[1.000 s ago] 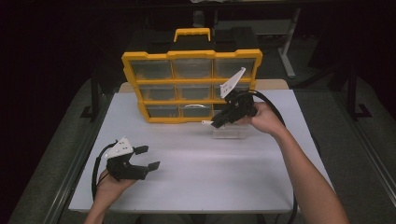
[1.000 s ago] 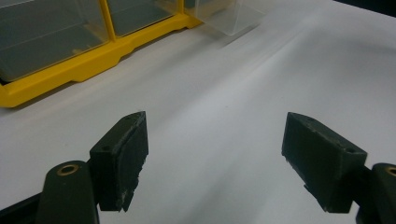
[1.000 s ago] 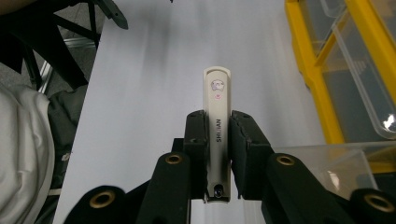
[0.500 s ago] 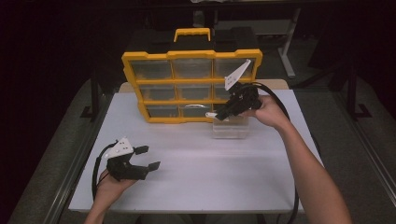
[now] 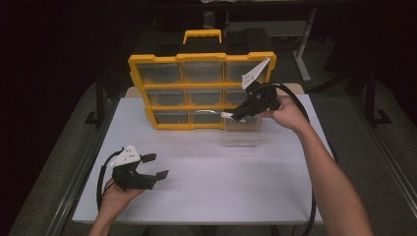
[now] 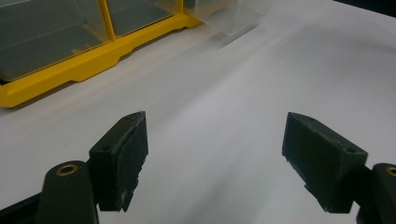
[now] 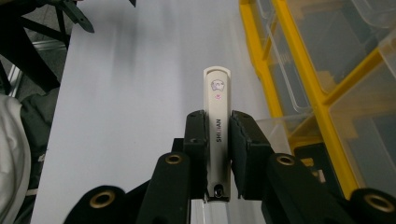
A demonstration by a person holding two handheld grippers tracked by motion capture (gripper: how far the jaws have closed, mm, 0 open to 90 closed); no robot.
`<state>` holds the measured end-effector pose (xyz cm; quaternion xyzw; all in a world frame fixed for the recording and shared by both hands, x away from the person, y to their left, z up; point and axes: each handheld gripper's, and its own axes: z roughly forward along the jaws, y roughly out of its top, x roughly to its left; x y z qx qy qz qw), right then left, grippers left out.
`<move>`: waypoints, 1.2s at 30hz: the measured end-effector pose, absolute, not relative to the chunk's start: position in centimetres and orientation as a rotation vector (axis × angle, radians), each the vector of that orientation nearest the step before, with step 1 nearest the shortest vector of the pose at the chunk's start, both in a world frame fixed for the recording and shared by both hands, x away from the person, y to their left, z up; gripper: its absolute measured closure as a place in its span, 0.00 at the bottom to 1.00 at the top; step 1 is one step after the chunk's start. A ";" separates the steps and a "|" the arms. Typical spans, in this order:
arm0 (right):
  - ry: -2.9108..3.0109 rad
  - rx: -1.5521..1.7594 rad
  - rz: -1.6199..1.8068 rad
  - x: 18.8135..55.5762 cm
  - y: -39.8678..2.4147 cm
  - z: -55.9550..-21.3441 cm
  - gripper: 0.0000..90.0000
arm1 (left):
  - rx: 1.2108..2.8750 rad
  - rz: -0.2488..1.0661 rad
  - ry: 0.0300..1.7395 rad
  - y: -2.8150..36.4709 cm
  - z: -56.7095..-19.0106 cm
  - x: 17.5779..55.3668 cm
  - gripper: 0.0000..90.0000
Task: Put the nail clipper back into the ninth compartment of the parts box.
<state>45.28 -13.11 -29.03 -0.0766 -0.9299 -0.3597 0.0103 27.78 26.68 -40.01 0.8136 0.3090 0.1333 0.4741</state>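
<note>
Right gripper [image 7: 218, 140]: I pinch a slim white nail clipper [image 7: 217, 116], printed lettering along it.
Change: I've lifted it above the clear plastic drawer [image 5: 241, 132]; I judge stowing comes next.
Left gripper [image 6: 215, 158]: spread, idle.
Beyond: yellow-framed compartment organiser [image 5: 201, 91].
Surface: white table [image 5: 206, 182].
Room: dark.

Free passage across the white table [image 5: 206, 191]: the broad front and middle lie open between the left gripper [image 5: 156, 166] and the clear bin [image 5: 242, 132]. The upright yellow organizer [image 5: 201, 91] walls off the rear edge. The clear bin stands just before its lower right corner, beneath the right gripper [image 5: 230, 116], narrowing approach there.
</note>
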 end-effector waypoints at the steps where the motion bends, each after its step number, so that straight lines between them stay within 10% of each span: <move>1: -2.903 -0.242 -1.124 45.3 -13.2 -29.0 0.84 | 1.990 0.327 0.754 26.7 -40.0 27.8 0.25; 36: -2.942 -0.420 -1.065 46.3 -15.9 -30.6 0.84 | 1.994 0.329 0.755 26.8 -39.9 27.8 0.25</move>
